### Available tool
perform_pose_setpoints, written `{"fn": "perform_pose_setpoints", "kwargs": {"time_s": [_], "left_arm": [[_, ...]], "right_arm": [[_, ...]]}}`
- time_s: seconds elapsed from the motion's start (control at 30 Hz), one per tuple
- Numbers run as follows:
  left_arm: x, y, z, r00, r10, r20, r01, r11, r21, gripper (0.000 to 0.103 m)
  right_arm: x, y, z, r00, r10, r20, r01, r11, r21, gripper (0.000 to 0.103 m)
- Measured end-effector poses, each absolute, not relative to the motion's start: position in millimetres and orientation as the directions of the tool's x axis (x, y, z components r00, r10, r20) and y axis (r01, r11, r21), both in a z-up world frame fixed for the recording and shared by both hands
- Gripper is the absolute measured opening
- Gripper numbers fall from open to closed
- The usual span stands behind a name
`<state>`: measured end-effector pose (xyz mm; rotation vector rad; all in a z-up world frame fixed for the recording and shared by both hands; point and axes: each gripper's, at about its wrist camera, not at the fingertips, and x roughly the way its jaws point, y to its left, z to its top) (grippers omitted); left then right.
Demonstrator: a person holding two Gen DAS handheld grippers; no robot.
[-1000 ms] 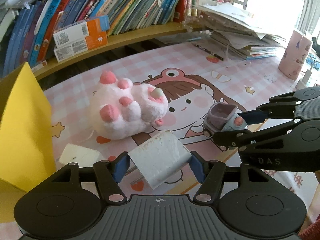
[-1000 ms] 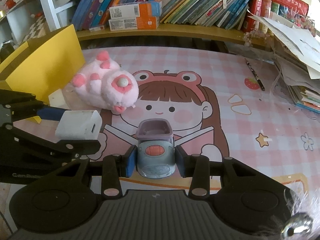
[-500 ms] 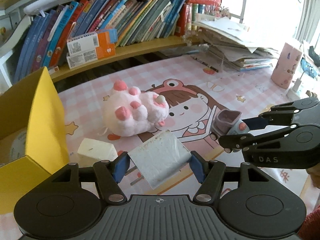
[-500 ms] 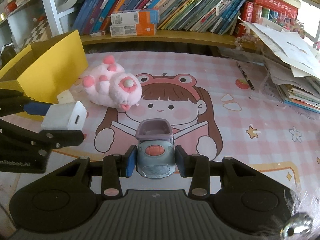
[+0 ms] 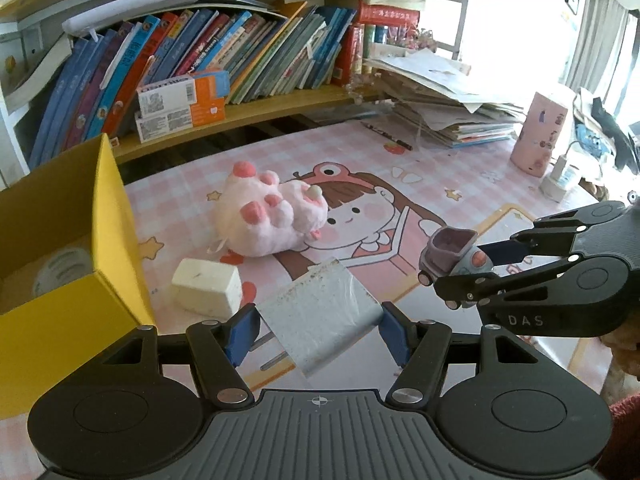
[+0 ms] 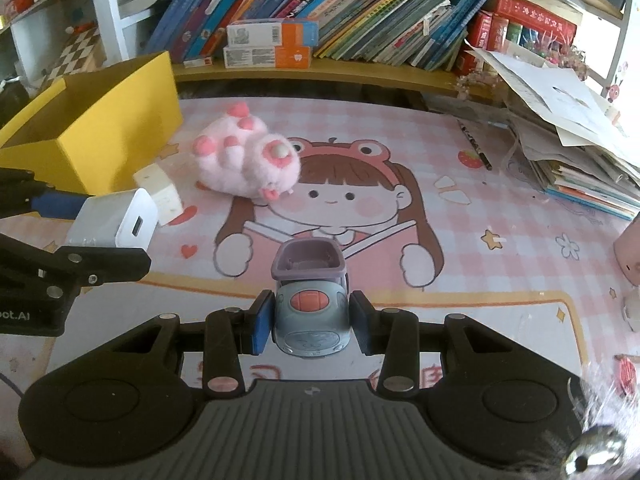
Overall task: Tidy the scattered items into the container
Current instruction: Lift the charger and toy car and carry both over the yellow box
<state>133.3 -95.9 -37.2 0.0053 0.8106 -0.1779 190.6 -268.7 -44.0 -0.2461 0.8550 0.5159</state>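
A pink checked desk mat (image 6: pixel 472 216) with a cartoon girl in a frog hood covers the table, and behind it a wooden shelf of books (image 6: pixel 360 12) runs the width of both views. At the mat's right edge sits a slumped stack of papers and booklets (image 6: pixel 580 148).

The yellow box (image 5: pixel 108 240) — the container — stands open at the left side of the mat, with a roll of tape (image 5: pixel 60 272) just visible on its floor. Near its front corner lies a pink plush toy (image 5: pixel 264 216) on its back, paws up, and just beside the box a cream-white block (image 5: pixel 208 288) rests on the mat.

The left gripper (image 5: pixel 318 330) is clamped on a white charger (image 5: pixel 320 320) (its two metal prongs point down toward the mat, and a port shows on its end in the right wrist view), held above the mat close to the box's near corner. The right gripper (image 6: pixel 310 322) is closed on a small blue-grey toy truck (image 6: pixel 310 304) with a purple tub and an orange button, its pads pressing the cab from both sides; the truck hangs over the lower part of the cartoon — well apart from the box.
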Motion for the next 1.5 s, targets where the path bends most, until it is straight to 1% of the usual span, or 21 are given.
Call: {"fn": "perform_pose_setpoints", "kwargs": {"time_s": [0.67,1.13,1.5], "left_arm": [[70,-24,-15,0.710,-0.163,-0.685,0.152,0.985,-0.077,0.065],[36,23,1,0.763,-0.146,-0.630,0.112,0.989,-0.093,0.065],[24,56,18,0.813,-0.107,-0.572,0.055,0.993,-0.107,0.065]], "right_arm": [[129,-209,-30,0.565,0.321,-0.760,-0.513,0.858,-0.018,0.038],[103,-162,-13,0.587,0.354,-0.728,-0.550,0.834,-0.038,0.038],[99,-125,8,0.589,0.414,-0.694,-0.614,0.788,-0.051,0.038]]}}
